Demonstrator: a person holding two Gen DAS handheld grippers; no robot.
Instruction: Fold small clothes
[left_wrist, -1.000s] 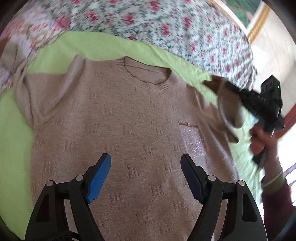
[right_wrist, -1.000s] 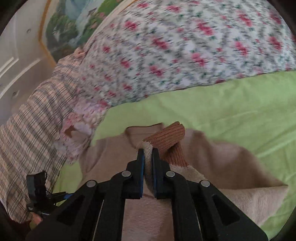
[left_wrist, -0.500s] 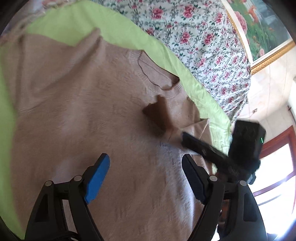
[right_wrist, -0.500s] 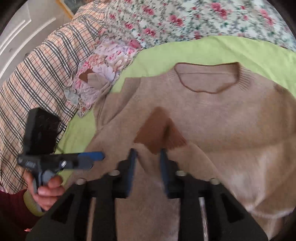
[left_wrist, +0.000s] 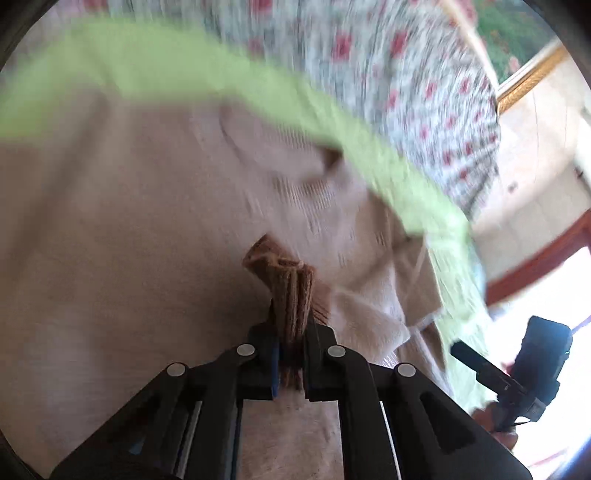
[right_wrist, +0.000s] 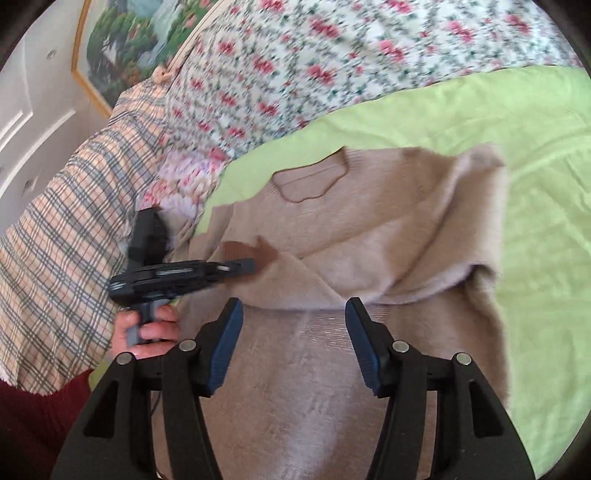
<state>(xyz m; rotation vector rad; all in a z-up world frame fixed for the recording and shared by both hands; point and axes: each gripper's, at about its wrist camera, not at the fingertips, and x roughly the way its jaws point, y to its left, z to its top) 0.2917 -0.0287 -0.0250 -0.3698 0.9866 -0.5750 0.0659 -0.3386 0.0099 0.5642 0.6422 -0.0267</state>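
Observation:
A beige knit sweater (right_wrist: 369, 229) lies front up on the green sheet (right_wrist: 535, 184), one sleeve folded across its chest. My left gripper (left_wrist: 290, 354) is shut on that sleeve's brown ribbed cuff (left_wrist: 286, 280); in the right wrist view the left gripper (right_wrist: 247, 266) meets the cuff (right_wrist: 264, 251) at the sweater's left side. My right gripper (right_wrist: 294, 306) hovers over the sweater's lower body. Its jaws are opening and nothing is between them. The left wrist view is blurred; the right gripper (left_wrist: 465, 352) shows at its lower right.
A floral quilt (right_wrist: 332, 55) is heaped behind the sheet, with plaid fabric (right_wrist: 66, 221) to its left. A framed painting (right_wrist: 122, 48) hangs on the wall. A hand (right_wrist: 147, 332) in a maroon sleeve (right_wrist: 33, 424) holds the left gripper. Bare green sheet lies right of the sweater.
The right gripper carried the sleeve cuff across the chest, let it go and drew back with its jaws apart. The left gripper moved in over the sweater and shut on that cuff.

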